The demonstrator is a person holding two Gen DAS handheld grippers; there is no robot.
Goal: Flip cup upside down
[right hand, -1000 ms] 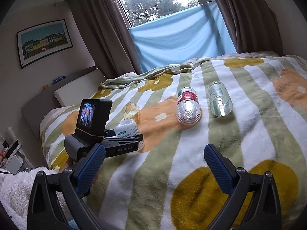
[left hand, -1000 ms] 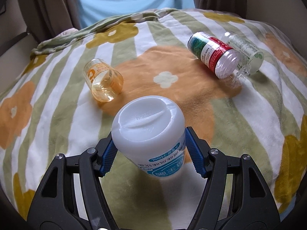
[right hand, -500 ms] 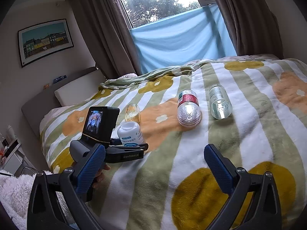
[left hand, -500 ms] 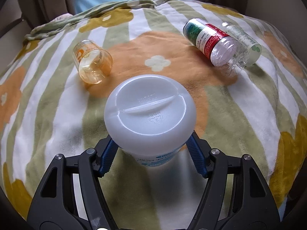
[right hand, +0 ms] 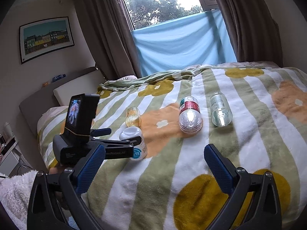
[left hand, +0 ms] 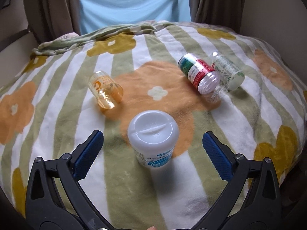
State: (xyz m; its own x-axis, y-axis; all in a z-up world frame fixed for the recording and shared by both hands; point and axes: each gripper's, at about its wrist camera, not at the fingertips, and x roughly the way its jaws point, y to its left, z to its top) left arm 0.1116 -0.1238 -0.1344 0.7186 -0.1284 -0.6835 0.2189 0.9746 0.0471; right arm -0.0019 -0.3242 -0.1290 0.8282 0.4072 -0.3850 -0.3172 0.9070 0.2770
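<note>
A white plastic cup [left hand: 153,132] with a blue label stands on the flowered blanket [left hand: 57,115] with its flat base facing up. My left gripper [left hand: 152,135] is open, its blue pads on either side of the cup and apart from it. In the right wrist view the same cup [right hand: 139,149] sits between the left gripper's [right hand: 124,135] spread fingers at the left of the bed. My right gripper [right hand: 154,147] hangs open above the blanket's near part with nothing between its fingers.
An amber glass [left hand: 105,92] lies on its side left of the cup. A red-labelled clear bottle [left hand: 199,76] and a second clear bottle [left hand: 228,71] lie at the right. Curtains and a blue cloth [right hand: 182,44] stand behind the bed; a headboard [right hand: 38,95] is at the left.
My left gripper was shut on the white cup, lowered it base up onto the blanket, then opened and drew back. The right gripper has barely moved.
</note>
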